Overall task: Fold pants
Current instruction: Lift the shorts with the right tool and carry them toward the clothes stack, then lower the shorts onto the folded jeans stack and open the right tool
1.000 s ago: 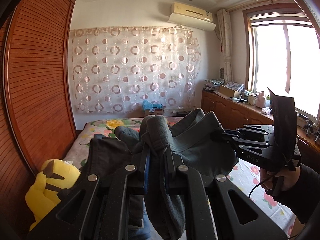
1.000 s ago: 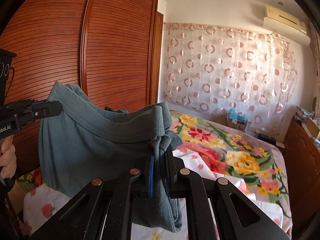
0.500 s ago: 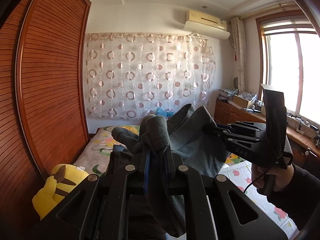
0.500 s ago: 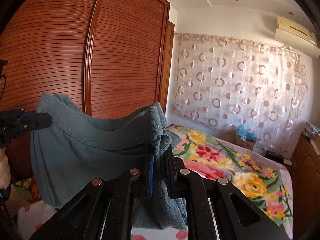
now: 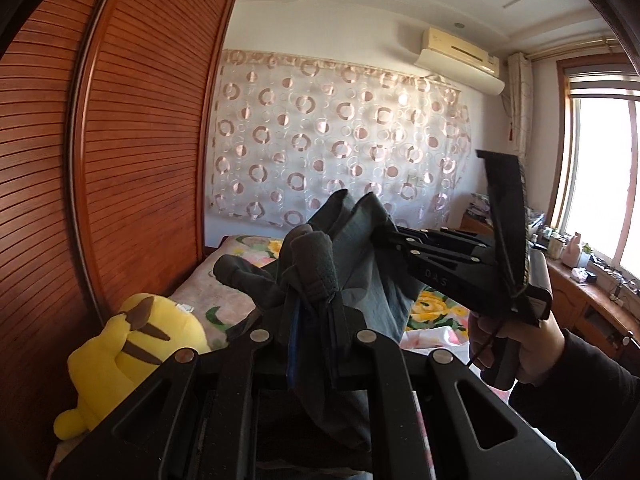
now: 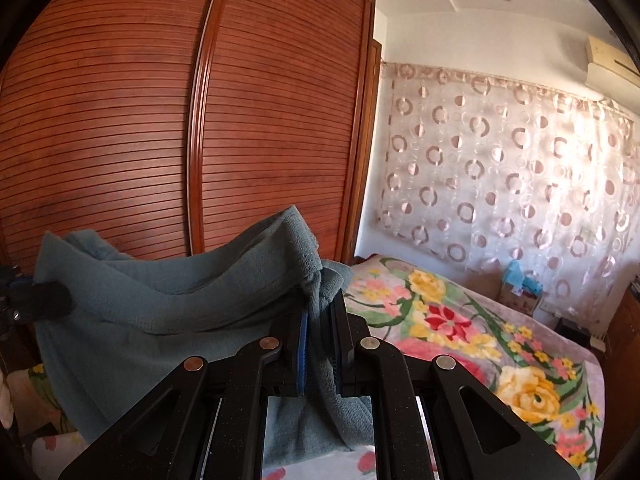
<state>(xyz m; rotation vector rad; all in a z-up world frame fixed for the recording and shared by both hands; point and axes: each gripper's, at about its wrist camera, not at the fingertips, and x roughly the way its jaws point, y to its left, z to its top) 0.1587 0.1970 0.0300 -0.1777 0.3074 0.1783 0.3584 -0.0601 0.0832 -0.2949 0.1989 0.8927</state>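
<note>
Grey-blue pants (image 6: 160, 320) hang in the air between my two grippers, above the bed. My left gripper (image 5: 314, 312) is shut on one end of the waistband, bunched dark cloth (image 5: 316, 268) sticking up between its fingers. My right gripper (image 6: 320, 320) is shut on the other end of the waistband. In the left wrist view the right gripper (image 5: 394, 240) shows at the right, held by a hand, its fingertips buried in the pants (image 5: 360, 248). In the right wrist view the left gripper's tip (image 6: 48, 300) shows at the far left edge. The pant legs hang below, out of sight.
A bed with a flowered cover (image 6: 480, 340) lies below. A slatted wooden wardrobe (image 6: 160, 120) stands at the left. A yellow plush toy (image 5: 120, 352) sits by the wardrobe. A circle-pattern curtain (image 5: 340, 152) hangs at the far wall; a wooden cabinet (image 5: 592, 300) runs under the window.
Both grippers have risen with the pants, so the views tilt up and show more wall and ceiling. The waistband sags more between them. Both grips are unchanged.
</note>
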